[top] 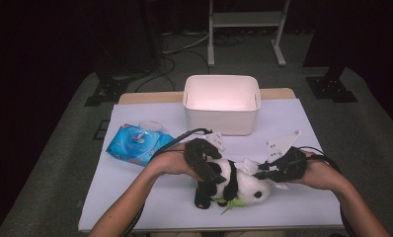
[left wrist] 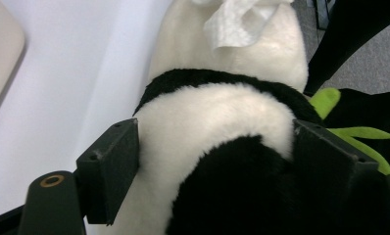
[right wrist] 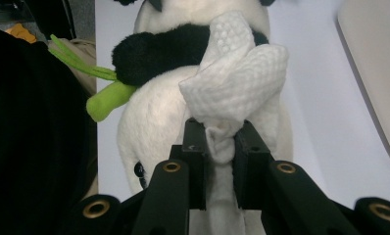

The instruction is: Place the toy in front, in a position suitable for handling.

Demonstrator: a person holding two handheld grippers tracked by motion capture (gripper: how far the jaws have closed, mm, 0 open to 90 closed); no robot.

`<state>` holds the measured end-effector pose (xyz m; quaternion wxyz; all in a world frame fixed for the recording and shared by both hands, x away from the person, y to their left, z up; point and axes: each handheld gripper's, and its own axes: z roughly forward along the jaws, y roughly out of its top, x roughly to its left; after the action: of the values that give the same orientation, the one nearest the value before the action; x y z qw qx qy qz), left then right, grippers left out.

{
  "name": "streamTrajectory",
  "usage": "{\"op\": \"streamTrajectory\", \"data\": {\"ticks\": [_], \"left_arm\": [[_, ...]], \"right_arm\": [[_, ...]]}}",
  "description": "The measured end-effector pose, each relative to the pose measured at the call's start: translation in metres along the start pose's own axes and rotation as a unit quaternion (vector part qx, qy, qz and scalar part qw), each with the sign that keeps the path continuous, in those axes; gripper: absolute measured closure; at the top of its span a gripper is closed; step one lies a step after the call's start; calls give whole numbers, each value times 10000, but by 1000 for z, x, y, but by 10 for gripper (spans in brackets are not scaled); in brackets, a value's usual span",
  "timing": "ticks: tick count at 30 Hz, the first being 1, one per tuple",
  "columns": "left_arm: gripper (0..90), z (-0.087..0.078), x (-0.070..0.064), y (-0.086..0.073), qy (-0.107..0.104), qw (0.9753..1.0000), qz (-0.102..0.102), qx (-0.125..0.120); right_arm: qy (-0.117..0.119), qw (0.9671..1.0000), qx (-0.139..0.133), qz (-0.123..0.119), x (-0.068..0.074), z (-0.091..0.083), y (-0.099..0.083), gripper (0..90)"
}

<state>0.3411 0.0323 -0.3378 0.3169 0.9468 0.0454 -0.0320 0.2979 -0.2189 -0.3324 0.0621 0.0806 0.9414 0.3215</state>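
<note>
A black-and-white panda plush (top: 234, 183) lies on its side on the white table cover (top: 150, 197), with a green bamboo sprig (top: 232, 203) at its front. My left gripper (top: 207, 165) clamps the plush's body (left wrist: 207, 122), one jaw pressed against each flank. My right gripper (top: 271, 170) is shut on a crumpled white wipe (right wrist: 237, 88) and holds it against the panda's white head (right wrist: 154, 112). In the left gripper view the wipe (left wrist: 237, 22) rests on the far end of the plush.
A white bin (top: 221, 103) stands open at the back centre of the table. A blue wipes pack (top: 137, 143) lies at the left, with a small round lid (top: 151, 126) behind it. Bare floor and dark stands surround the table.
</note>
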Motion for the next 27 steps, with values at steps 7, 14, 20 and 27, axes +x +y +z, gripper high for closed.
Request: {"op": "streamTrajectory", "data": {"ticks": [7,14,20,27], "left_arm": [[158,9,5,1,-138,9998,-60,102],[107,22,10,5,-340,9991,-101,238],[220,21,16,4,-473,9987,-144,143],[302,10,22,9,-333,9993,-120,133]], "right_arm": [[14,10000,-9,-3,1,1,0,773],[32,10000,-6,-20,1,2,0,773],[31,10000,-78,-10,-2,2,-2,772],[-68,9997,-232,18,-15,-8,0,771]]}}
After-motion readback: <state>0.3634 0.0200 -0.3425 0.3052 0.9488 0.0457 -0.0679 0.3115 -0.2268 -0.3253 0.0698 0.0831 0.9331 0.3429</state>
